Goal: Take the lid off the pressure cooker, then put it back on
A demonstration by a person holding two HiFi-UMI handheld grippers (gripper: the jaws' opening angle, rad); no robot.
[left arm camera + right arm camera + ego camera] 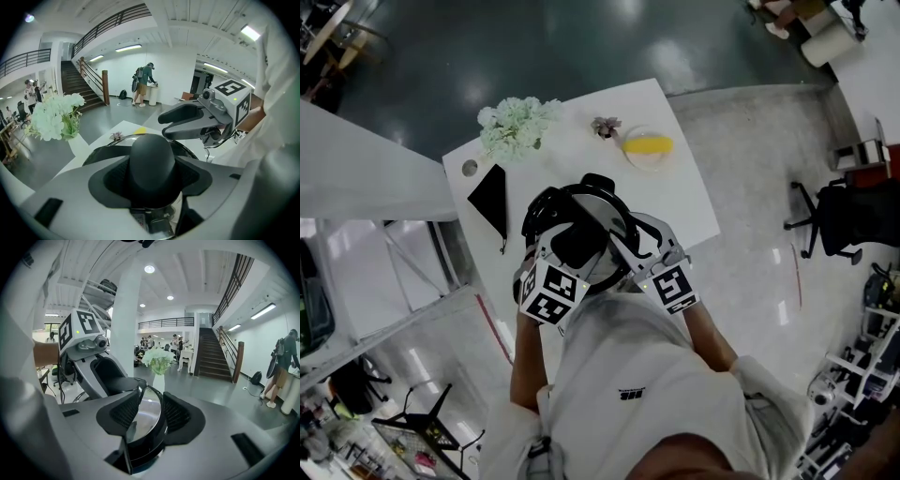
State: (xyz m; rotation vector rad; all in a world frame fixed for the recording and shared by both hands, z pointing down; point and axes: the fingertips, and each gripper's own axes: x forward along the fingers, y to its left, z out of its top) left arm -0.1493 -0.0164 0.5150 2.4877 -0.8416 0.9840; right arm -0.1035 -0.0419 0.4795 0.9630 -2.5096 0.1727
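Observation:
The pressure cooker (pixel 581 230) stands at the near edge of the white table (pixel 694 202), with its steel, black-rimmed lid (pixel 598 208) on top. My left gripper (pixel 574 248) is shut on the lid's black knob (pixel 152 159), which fills the space between its jaws in the left gripper view. From the right, my right gripper (pixel 628 248) is shut on the lid's rim (pixel 146 416), with one pad on each side of the shiny edge. Whether the lid rests on the pot or is raised off it I cannot tell. Each gripper shows in the other's view: right gripper (pixel 180 124), left gripper (pixel 115 380).
White flowers in a vase (pixel 517 127) stand at the table's far left, and a flat black object (pixel 492 199) lies near them. A plate with something yellow (pixel 648 146) and a small dried flower (pixel 606 126) sit at the far side. An office chair (pixel 848 211) stands on the floor to the right.

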